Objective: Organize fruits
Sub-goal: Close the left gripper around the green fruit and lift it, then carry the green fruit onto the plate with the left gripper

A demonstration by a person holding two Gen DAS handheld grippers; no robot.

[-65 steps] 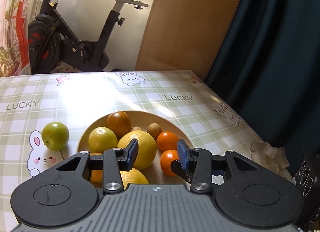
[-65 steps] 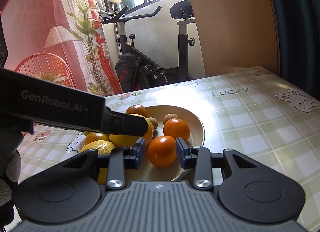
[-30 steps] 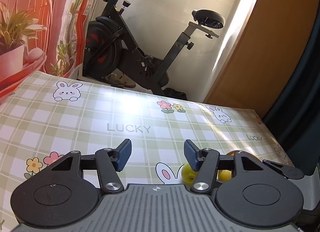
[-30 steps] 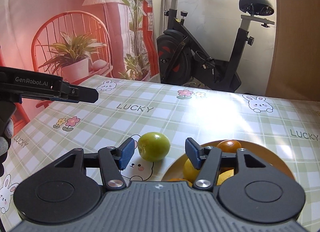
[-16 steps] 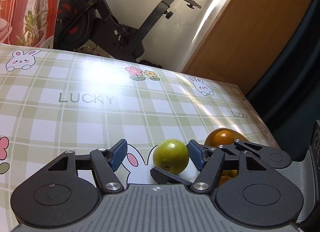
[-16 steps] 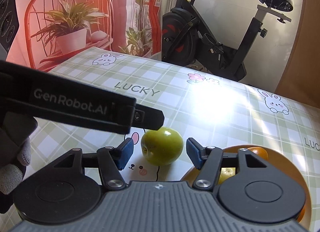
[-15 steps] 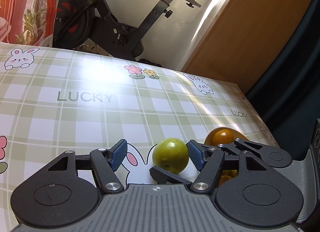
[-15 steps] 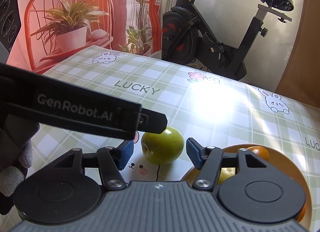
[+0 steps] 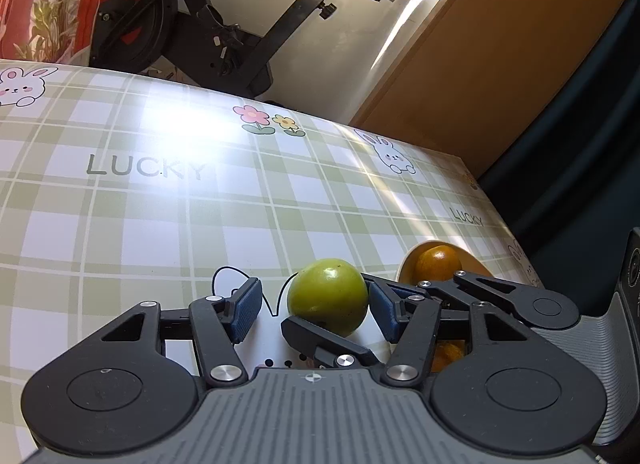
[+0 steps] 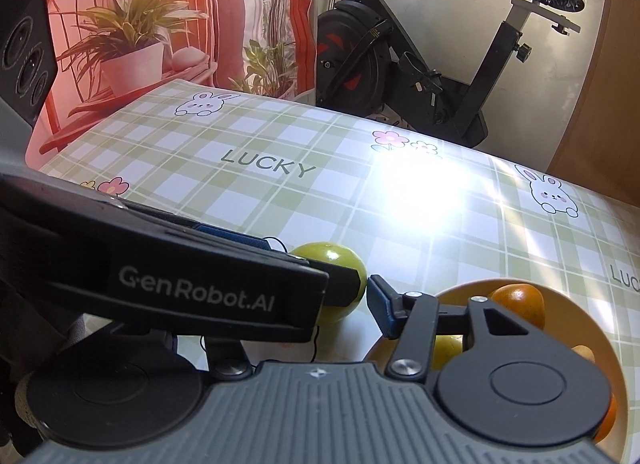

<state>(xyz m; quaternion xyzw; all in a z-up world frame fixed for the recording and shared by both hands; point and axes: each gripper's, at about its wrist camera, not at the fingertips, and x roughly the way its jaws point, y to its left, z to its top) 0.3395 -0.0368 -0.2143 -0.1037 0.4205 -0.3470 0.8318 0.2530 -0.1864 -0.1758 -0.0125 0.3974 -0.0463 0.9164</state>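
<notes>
Both grippers at green fruit, bowl beside it.
Green fruit [image 9: 327, 296] sits on checked tablecloth [image 9: 160, 223], just left of tan bowl [image 10: 460, 296] w/ orange fruit [image 10: 518, 302], yellow fruit [image 10: 447, 348]. Left gripper [image 9: 316, 310] & right gripper [image 10: 340, 292] jaws have just been closing w/ fruit between; actual pinch – can't tell.

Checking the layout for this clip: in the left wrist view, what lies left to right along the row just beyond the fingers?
Left gripper's left blue pad → green fruit → its right blue pad → orange fruit in the bowl.
</notes>
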